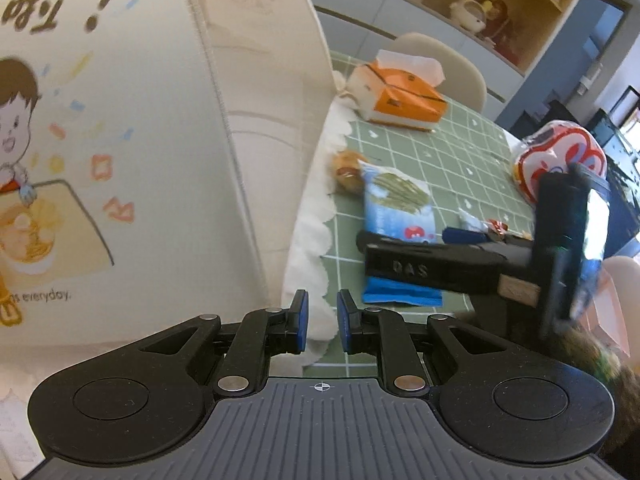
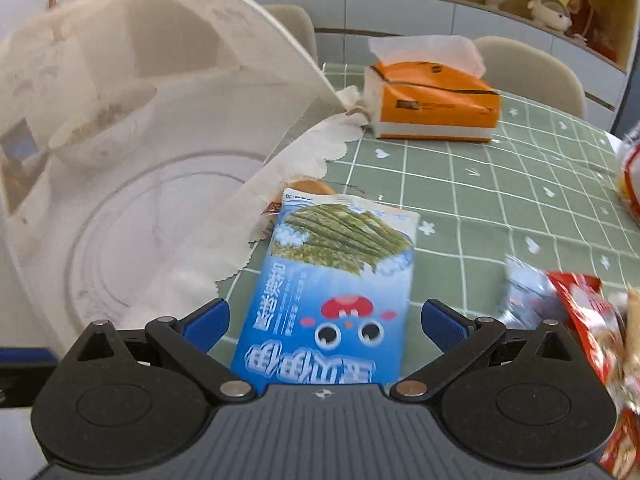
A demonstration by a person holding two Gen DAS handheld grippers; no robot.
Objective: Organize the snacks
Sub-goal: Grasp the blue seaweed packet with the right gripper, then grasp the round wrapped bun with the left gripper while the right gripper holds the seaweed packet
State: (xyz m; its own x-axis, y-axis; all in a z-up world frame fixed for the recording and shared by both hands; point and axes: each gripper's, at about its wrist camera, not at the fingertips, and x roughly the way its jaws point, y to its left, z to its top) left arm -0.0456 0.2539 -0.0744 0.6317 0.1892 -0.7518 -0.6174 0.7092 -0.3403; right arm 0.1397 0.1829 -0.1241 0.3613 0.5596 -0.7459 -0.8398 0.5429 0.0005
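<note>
A blue seaweed snack packet lies flat on the green checked tablecloth. My right gripper is open, one blue pad on each side of the packet's near end, neither touching it. In the left wrist view its black finger crosses the same packet. My left gripper is shut with nothing between its pads, low beside a cream cloth basket printed with a cartoon. A small wrapped bun lies by the packet's far end. The basket's inside faces the right wrist camera.
An orange tissue box stands at the back of the table. A red and white bag and a red wrapped snack lie to the right. A white scalloped cloth hangs from the basket's mouth. Chairs and shelves stand behind.
</note>
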